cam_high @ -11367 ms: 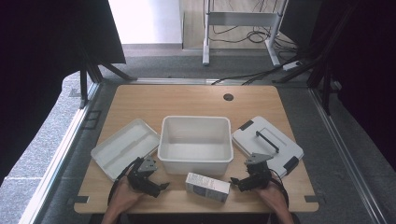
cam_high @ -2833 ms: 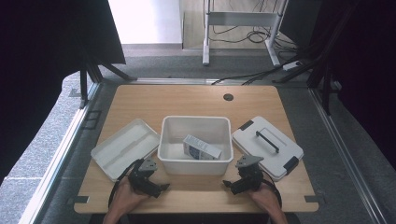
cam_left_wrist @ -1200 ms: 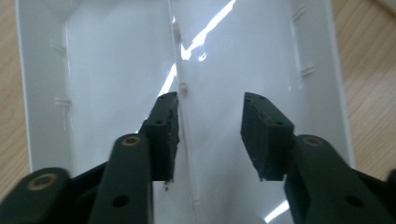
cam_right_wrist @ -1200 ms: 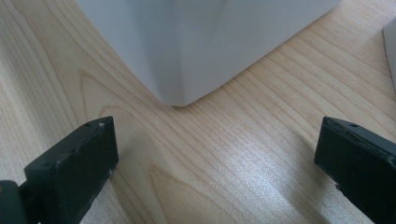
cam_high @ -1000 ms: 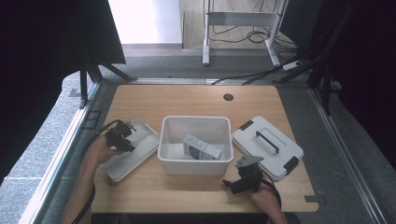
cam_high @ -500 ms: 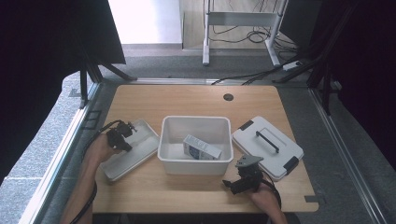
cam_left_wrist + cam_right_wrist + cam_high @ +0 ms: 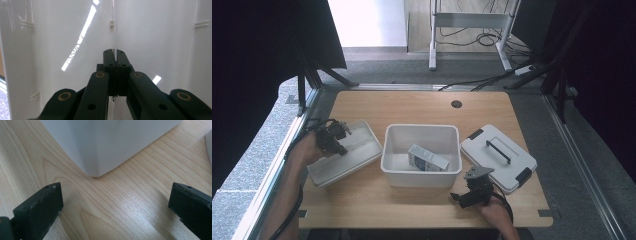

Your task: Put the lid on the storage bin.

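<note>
Both grippers are black: the left gripper point(image 7: 115, 60) has flat linkage arms with brass-ringed pivot holes, the right gripper point(image 7: 472, 189) a grey three-cornered plate; black cables trail along bare, sleeveless forearms.

1. Your left gripper point(image 7: 333, 138) no longer rests at the table's near edge; it now sits at the shallow white lid point(image 7: 362, 155) on the left.
2. Its jaws have just been closing, and they now pinch a thin rib of that lid.
3. The small carton point(image 7: 428, 158) now lies inside the white bin point(image 7: 422, 177) instead of in front of it.
</note>
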